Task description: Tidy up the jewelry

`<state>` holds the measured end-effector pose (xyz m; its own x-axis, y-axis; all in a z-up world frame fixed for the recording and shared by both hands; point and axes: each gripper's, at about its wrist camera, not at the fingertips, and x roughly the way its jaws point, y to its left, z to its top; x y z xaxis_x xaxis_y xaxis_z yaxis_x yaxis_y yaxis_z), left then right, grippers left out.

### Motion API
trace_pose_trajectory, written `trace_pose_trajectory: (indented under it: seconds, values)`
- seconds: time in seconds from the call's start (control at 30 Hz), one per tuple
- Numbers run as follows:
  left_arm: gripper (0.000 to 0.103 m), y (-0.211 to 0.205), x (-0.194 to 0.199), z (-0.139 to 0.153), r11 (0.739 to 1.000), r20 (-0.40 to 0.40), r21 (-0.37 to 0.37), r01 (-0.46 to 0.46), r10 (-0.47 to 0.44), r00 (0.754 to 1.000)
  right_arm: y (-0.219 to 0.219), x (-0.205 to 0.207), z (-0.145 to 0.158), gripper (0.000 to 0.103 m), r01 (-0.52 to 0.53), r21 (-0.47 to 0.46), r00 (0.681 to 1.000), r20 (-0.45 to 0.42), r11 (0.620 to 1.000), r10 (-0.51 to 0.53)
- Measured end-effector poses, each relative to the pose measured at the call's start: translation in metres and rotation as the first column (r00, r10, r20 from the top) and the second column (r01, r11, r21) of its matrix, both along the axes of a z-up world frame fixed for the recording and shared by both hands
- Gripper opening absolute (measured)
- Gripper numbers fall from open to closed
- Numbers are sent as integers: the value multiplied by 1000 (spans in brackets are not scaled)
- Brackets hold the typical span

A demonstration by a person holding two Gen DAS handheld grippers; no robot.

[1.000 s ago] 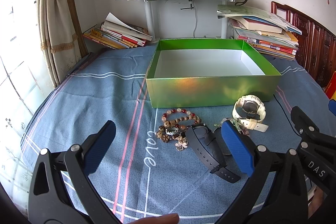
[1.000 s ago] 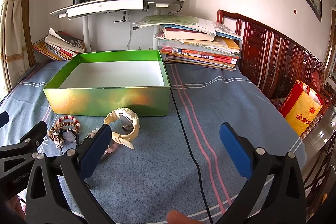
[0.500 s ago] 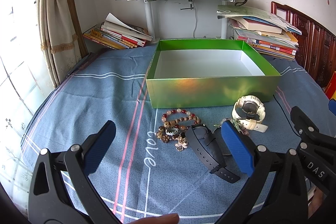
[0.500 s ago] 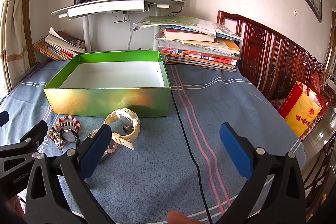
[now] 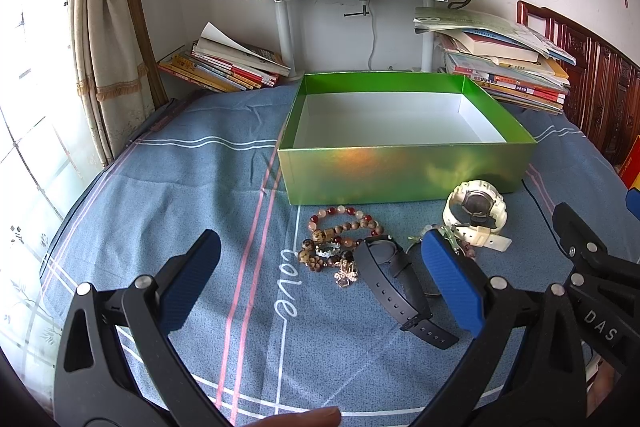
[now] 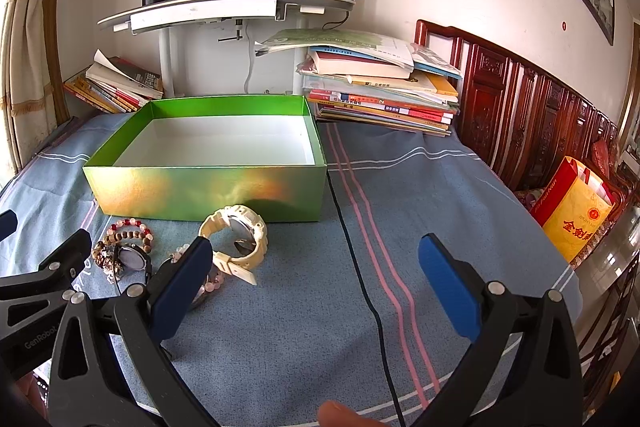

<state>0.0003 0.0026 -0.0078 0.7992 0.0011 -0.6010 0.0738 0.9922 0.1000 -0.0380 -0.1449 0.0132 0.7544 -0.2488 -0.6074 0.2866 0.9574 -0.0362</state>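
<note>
Jewelry lies loose on the blue bedspread (image 5: 192, 195), just in front of the green box (image 5: 400, 173), which holds nothing visible.

Item 1: white watch (image 5: 476, 211), standing on edge nearest the box wall, strap looped and buckle tail pointing outward. Judged stiff, moderately heavy; best taken across the thick strap loop, not the glass face.

Item 2: black watch (image 5: 390, 275), strap trailing toward the camera. Judged flexible, rubbery, good friction; take at the case or the strap near it.

Item 3: beaded bracelets (image 5: 340, 231), at least 2, overlapping, with a small metal charm (image 5: 346, 277) touching them. Judged light, limp, round-beaded and prone to slip; likely to drag a neighbour if lifted together.

A further pale bead strand sits partly hidden behind the right gripper's pad.

Left gripper (image 5: 320, 279): jaws spread wide, holding nothing, hovering short of the pile. Right gripper (image 6: 316, 283): jaws likewise released, empty, with the white watch just past its left pad.
</note>
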Motion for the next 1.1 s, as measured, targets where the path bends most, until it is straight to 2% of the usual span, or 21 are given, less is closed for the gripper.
trace_pose_trajectory:
  seconds: [0.97, 1.03, 1.1]
  values:
    - [99, 0, 3, -6, 1000, -27, 7, -5, 5, 1000, 2, 0, -4, 101, -1, -1, 1000, -11, 1000, 1]
    - [99, 0, 6, -8, 1000, -38, 14, 2, -1, 999, -3, 4, -5, 101, 13, -20, 999, -31, 1000, -13]
    - [99, 2, 10, -11, 999, -66, 36, 12, -10, 998, -15, 14, -12, 101, 50, -49, 993, -100, 998, -55]
